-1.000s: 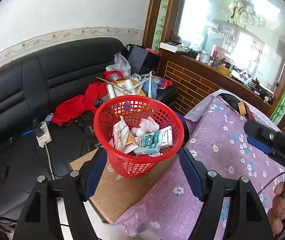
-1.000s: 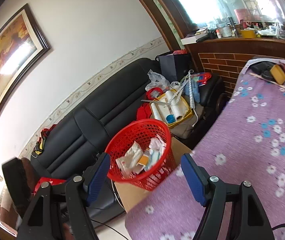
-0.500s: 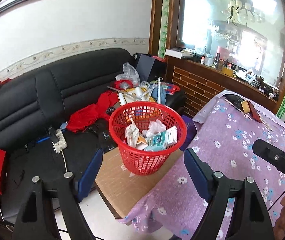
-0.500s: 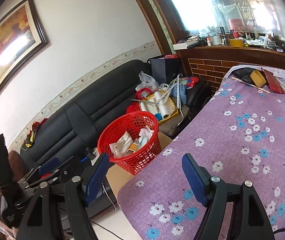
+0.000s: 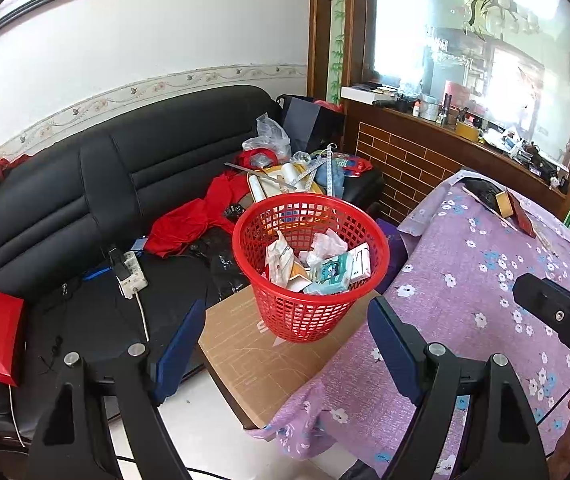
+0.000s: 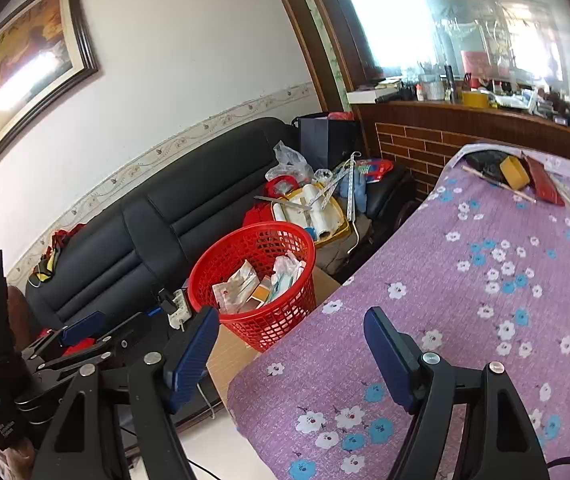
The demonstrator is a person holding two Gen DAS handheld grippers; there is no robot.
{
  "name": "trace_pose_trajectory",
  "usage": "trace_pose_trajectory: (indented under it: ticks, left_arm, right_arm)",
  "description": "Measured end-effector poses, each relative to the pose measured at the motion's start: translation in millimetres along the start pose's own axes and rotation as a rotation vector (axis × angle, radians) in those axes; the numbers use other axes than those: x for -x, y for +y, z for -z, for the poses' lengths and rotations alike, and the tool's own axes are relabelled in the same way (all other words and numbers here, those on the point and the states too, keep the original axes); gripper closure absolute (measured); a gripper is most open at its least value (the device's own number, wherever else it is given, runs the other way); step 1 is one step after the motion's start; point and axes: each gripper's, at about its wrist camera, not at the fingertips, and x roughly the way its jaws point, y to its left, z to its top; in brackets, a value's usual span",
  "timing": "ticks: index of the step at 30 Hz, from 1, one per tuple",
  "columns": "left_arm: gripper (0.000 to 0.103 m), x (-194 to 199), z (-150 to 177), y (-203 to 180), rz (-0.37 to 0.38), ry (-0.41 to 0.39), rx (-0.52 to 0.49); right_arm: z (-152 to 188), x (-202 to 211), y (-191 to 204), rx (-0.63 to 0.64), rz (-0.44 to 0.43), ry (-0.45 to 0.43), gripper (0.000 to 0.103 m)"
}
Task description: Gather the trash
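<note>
Both tongs were spread and held nothing: left gripper (image 5: 281, 344) faced the red basket (image 5: 377, 240), right gripper (image 6: 291, 348) hung over the edge of the purple floral tablecloth (image 6: 485, 320). The trash (image 5: 321, 264), i.e. wrappers, tissue and a small box, lay inside the basket, which stood on a cardboard box (image 5: 253, 356) betw. the black sofa (image 5: 125, 184) and the table. No loose trash showed on the cloth near the grippers, so the collecting looked approx. finished. To do it well: check the far table end, where some items lay; they may not be trash.
</note>
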Motion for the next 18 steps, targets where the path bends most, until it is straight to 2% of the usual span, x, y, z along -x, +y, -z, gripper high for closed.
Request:
trace_pose_trajectory:
  ticks: [18]
  left_arm:
    - [0.019,-0.2,-0.3,5.5,-0.033,0.013,0.013]
  right_arm:
    - [-6.1,1.0,17.2,0.057,0.010,-0.006,0.025]
